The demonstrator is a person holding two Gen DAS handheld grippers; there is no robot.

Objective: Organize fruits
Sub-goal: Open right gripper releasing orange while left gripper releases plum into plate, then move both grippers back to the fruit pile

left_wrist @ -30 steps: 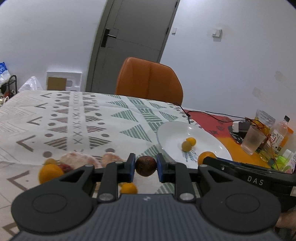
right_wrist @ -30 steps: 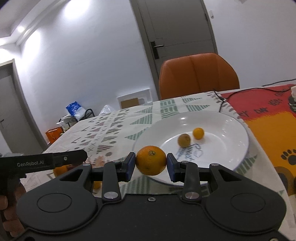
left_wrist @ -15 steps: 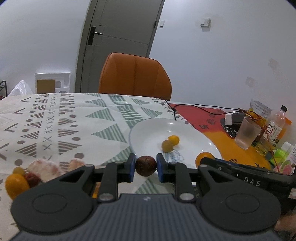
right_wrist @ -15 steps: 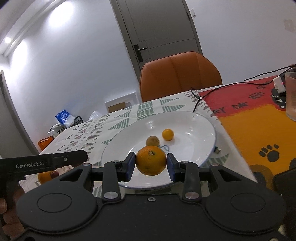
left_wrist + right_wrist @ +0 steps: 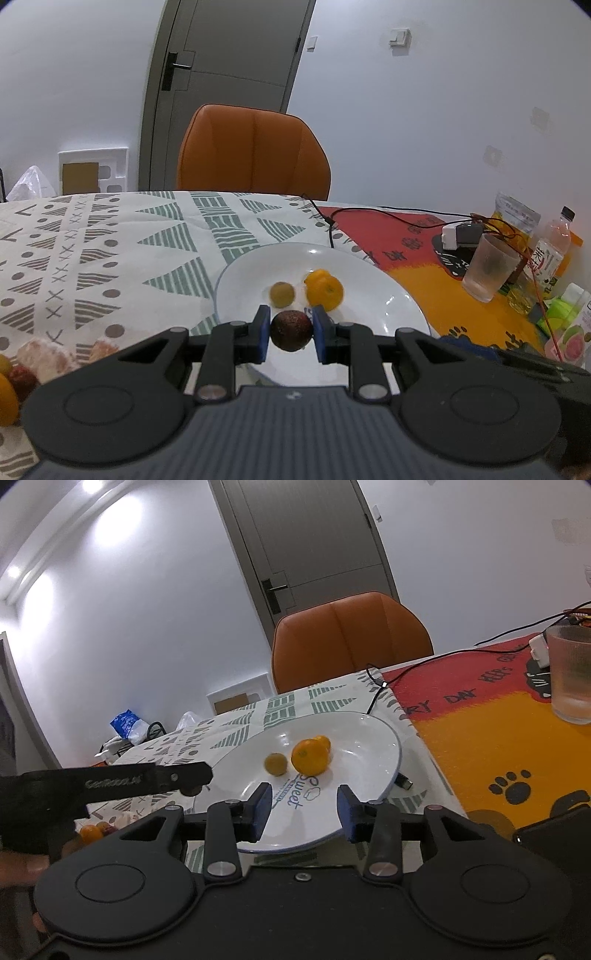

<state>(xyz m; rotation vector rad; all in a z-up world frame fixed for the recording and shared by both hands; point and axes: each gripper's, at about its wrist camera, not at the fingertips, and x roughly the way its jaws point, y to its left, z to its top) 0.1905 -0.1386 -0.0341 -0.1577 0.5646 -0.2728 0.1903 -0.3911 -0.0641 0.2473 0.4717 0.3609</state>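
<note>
My left gripper (image 5: 291, 334) is shut on a dark brown round fruit (image 5: 291, 329) and holds it over the near left part of the white plate (image 5: 240, 284). On the plate lie a small greenish fruit (image 5: 282, 294) and an orange (image 5: 324, 289). My right gripper (image 5: 305, 808) is open and empty just above the plate's (image 5: 380, 771) near rim. The orange (image 5: 309, 756) rests on the plate ahead of it, beside the small fruit (image 5: 275, 763), with a smaller orange fruit (image 5: 324, 741) partly hidden behind it. The left gripper's body (image 5: 110, 782) shows at the left.
More fruits (image 5: 22, 365) lie on the patterned cloth at the left, also in the right wrist view (image 5: 94, 830). A frosted cup (image 5: 487, 267), bottles (image 5: 554, 247) and cables stand on the red-orange mat at right. An orange chair (image 5: 253, 155) is behind the table.
My right gripper opened and let the orange go onto the plate. My left gripper moved right with the dark fruit, from the cloth to over the plate.
</note>
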